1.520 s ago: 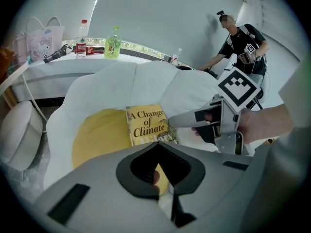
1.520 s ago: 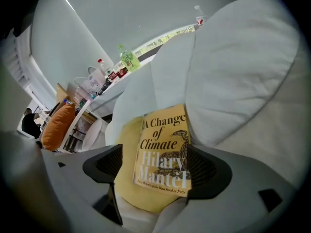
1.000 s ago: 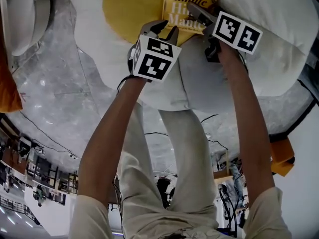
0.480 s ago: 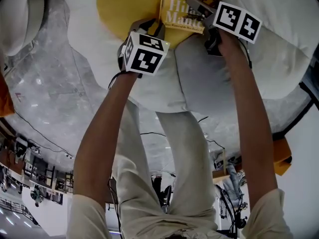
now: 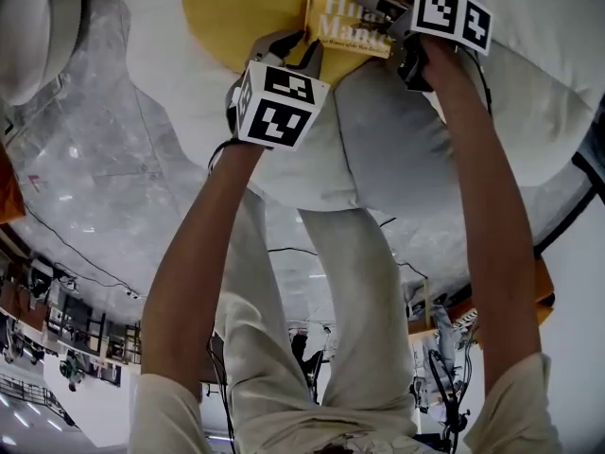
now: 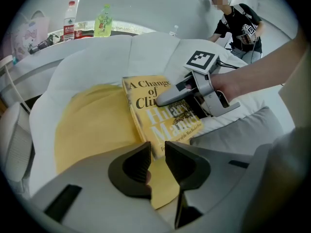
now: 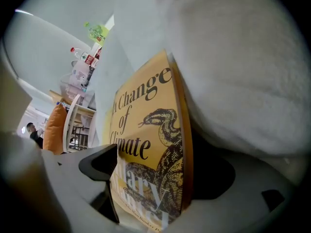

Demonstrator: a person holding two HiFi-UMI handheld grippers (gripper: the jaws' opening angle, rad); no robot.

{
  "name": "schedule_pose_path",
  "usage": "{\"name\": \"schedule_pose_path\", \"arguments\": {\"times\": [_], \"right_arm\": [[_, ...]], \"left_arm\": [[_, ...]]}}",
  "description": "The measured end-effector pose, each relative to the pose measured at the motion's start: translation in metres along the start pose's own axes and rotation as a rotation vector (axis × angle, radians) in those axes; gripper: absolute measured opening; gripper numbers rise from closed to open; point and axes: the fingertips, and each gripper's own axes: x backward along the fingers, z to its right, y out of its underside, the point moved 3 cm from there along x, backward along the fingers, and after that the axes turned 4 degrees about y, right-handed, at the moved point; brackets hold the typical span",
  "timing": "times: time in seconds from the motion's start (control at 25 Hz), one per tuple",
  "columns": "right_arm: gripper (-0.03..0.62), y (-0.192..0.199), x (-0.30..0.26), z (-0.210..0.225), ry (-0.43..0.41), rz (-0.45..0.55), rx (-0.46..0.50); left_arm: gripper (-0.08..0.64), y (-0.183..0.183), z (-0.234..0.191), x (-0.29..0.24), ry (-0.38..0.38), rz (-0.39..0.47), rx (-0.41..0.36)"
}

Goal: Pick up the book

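The book (image 5: 352, 22) has a yellow cover with a snake drawing and lies between a yellow cushion (image 5: 241, 12) and white cushions. My right gripper (image 5: 380, 12) is shut on the book's lower right part, one jaw over the cover and one beneath; the right gripper view shows the book (image 7: 150, 144) filling the gap of the right gripper (image 7: 155, 178). My left gripper (image 5: 304, 47) hovers just short of the book's near edge, over the yellow cushion. Its jaws stand almost together with nothing between them. The left gripper view shows the book (image 6: 160, 115), the right gripper (image 6: 167, 98) and the left gripper (image 6: 158, 152).
A grey pillow (image 5: 397, 140) lies under my right forearm. Big white cushions (image 5: 529, 55) bulge against the book's right side. Bottles (image 6: 103, 21) stand on a ledge behind the seat. A person (image 6: 240, 25) stands in the background.
The right gripper has slid farther up over the book's cover. The left gripper has drifted slightly left and stayed near the book's near edge.
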Motion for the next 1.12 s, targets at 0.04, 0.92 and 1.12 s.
{"name": "schedule_pose_path", "arguments": {"times": [0.04,0.92,1.12], "right_arm": [[0.48,0.002,-0.002,-0.003,-0.012,-0.006,0.004],[0.16,-0.009,0.074,-0.076,-0.146,0.11,0.105],[0.156,-0.017,0.087,-0.09,-0.107,0.107,0.168]], "left_arm": [[0.092,0.002,-0.001,0.001,0.003,0.0,0.002],[0.092,-0.026,0.024,0.048,0.008,0.026,0.02],[0.076,-0.049,0.017,0.072,0.013,0.06,0.051]]}}
